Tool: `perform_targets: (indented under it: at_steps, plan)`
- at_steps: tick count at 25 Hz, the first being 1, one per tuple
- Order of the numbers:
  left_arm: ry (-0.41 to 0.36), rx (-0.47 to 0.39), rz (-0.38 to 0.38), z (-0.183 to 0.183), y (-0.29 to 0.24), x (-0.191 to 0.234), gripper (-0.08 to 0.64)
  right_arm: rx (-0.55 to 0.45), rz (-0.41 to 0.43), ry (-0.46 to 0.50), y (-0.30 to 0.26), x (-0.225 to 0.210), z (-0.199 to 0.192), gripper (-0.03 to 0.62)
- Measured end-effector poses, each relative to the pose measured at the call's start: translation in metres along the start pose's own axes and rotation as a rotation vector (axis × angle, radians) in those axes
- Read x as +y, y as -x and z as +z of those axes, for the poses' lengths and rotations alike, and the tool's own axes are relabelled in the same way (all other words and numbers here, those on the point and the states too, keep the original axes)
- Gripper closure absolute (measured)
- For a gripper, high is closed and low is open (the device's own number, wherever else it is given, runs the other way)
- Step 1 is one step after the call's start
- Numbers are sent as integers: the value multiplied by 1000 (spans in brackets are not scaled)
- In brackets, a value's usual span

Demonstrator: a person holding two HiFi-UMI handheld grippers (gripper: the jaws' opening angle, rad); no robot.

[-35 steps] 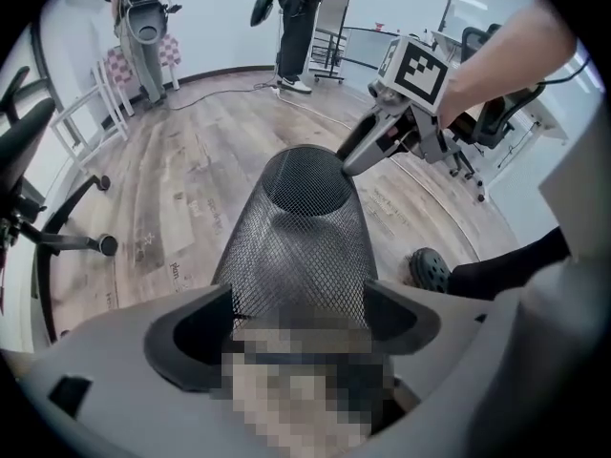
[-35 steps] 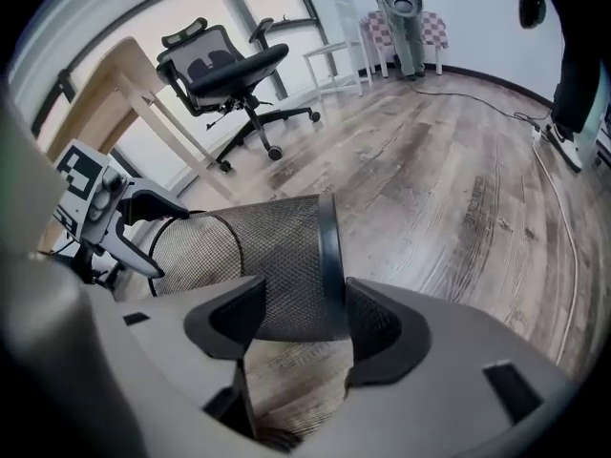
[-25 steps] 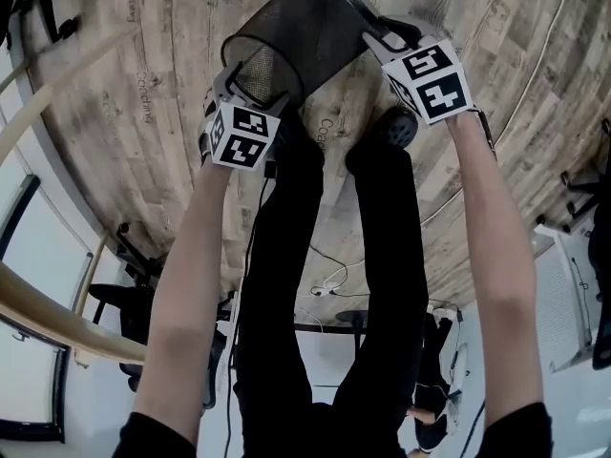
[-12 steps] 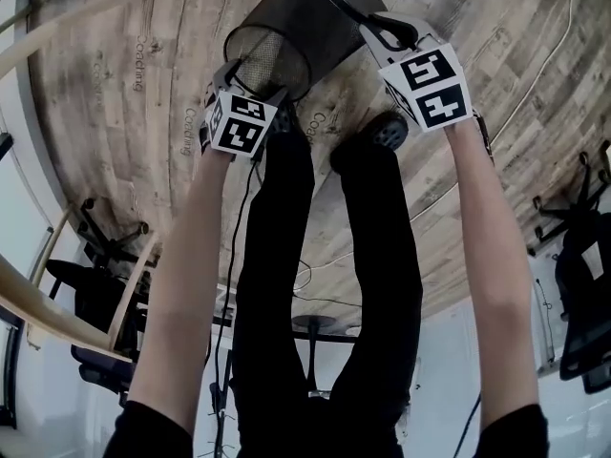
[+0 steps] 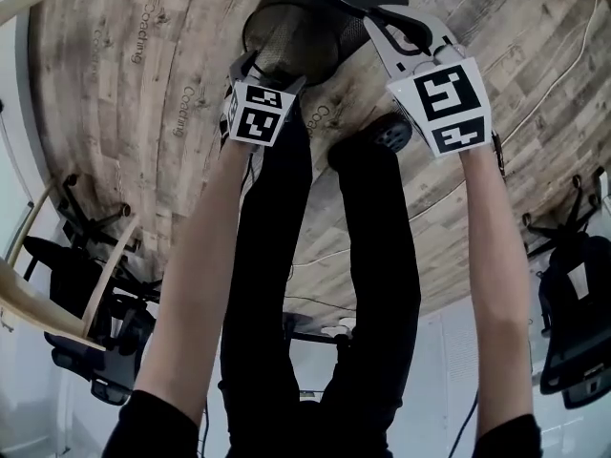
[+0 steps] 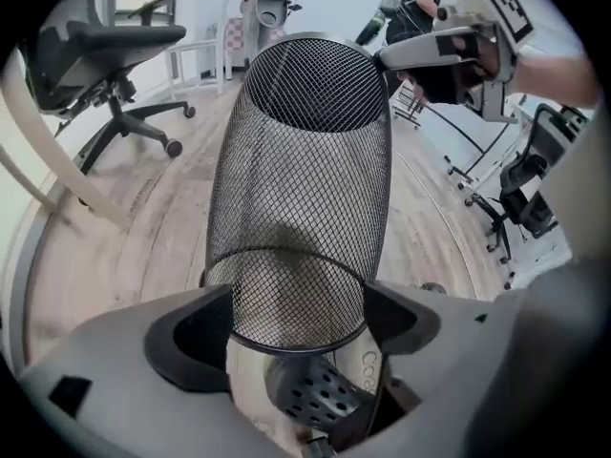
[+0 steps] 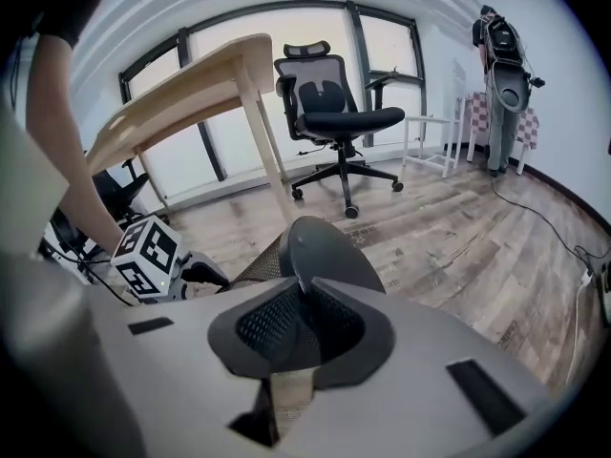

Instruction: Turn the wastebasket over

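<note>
The wastebasket (image 5: 296, 36) is a black wire-mesh bin, held in the air above the wooden floor between both grippers. My left gripper (image 5: 272, 65) is at its open rim, and in the left gripper view the jaws (image 6: 296, 318) flank that rim (image 6: 301, 284) on both sides and grip it. My right gripper (image 5: 382, 17) holds the other end. Its jaws (image 7: 304, 327) are closing on the edge of the solid dark base (image 7: 325, 246), with the mesh wall between the pads. The base end sits higher than the rim end.
The person's black-clad legs and a shoe (image 5: 391, 132) stand just below the basket. A black office chair (image 7: 334, 113) and a pale wooden table (image 7: 191, 84) are nearby, another chair (image 6: 105, 46) stands to the left, and a cable (image 5: 544, 74) runs over the floor.
The right gripper has risen towards the camera with the base end, tipping the basket more steeply. The left gripper shifted a little right with the rim.
</note>
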State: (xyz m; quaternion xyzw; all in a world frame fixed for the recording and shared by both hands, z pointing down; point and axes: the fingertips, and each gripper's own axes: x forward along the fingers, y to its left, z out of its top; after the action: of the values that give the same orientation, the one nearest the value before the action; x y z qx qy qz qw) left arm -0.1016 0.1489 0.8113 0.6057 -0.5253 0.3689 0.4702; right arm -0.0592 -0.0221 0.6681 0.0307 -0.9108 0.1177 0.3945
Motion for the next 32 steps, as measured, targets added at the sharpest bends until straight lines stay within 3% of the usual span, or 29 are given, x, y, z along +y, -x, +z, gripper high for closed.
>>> perform_targets:
  at_steps: [5,14,22,32]
  plan:
    - [22,-33,7,12,-13,-5,138,-16,7,41,6,-7,5,534]
    - [-12,-41,17,28,-31,-2,138,-43,-33,70,13,-11,3,534]
    - [-69,-39,31,34,-18,3,140,-32,-8,79,9,5,6,535]
    - [-129,-224,5,92,23,-17,140,-13,68,69,3,32,2,535]
